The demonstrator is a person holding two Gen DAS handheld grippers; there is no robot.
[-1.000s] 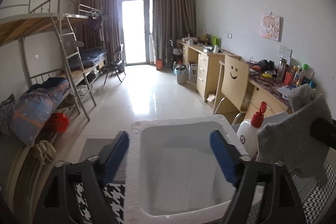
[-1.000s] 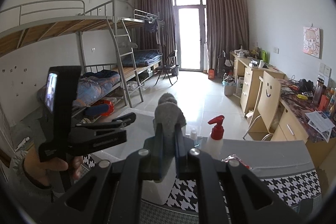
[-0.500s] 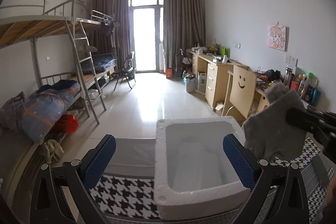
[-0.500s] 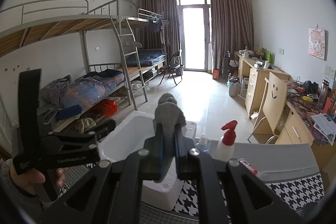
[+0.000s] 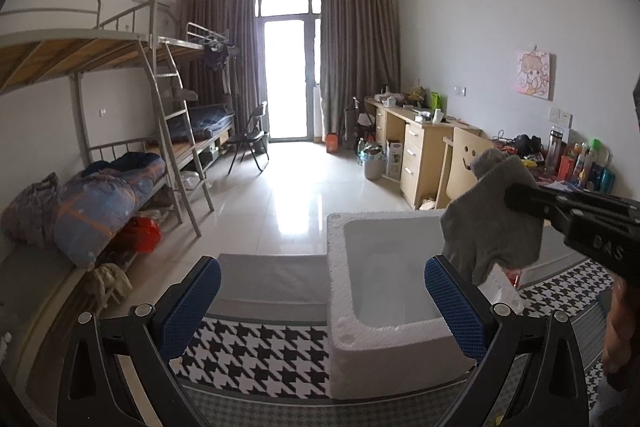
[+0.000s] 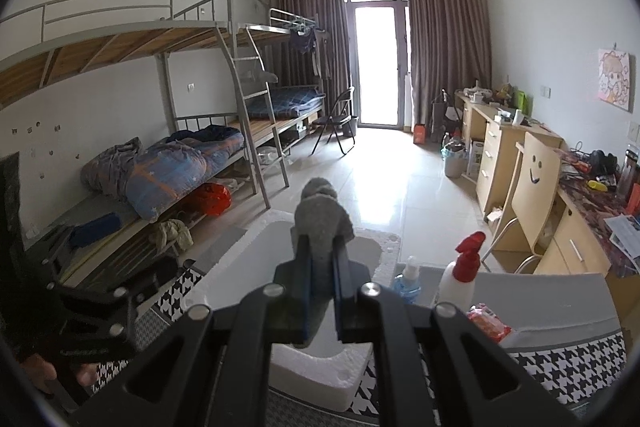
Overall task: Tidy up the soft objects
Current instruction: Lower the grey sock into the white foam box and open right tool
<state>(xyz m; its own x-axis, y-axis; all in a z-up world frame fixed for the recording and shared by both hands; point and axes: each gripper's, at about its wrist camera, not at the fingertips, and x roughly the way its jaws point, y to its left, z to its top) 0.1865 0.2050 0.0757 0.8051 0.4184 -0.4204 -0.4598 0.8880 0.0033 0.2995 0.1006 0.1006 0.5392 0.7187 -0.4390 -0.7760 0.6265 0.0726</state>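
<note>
A grey cloth [image 5: 494,217] hangs above the right side of a white foam box [image 5: 380,339], pinched by my right gripper [image 5: 516,195], which comes in from the right. In the right wrist view the same grey cloth [image 6: 322,211] sticks up between the shut blue pads, over the foam box [image 6: 320,367]. My left gripper [image 5: 320,303] stands wide open with nothing between its blue pads [image 5: 188,301], low in front of the box's left wall. The box looks empty inside. My left gripper's black frame [image 6: 92,315] and a hand show at the lower left.
The box rests on a houndstooth cloth [image 5: 256,351] over a grey table top. A red-capped spray bottle [image 6: 460,277], a small blue bottle [image 6: 406,279] and a red packet [image 6: 488,323] stand right of the box. Bunk beds [image 5: 120,147] line the left wall, desks [image 5: 420,143] the right.
The left gripper has opened wider and slid left, off the box, which now sits to its right. The right gripper has carried the grey cloth left, over the box.
</note>
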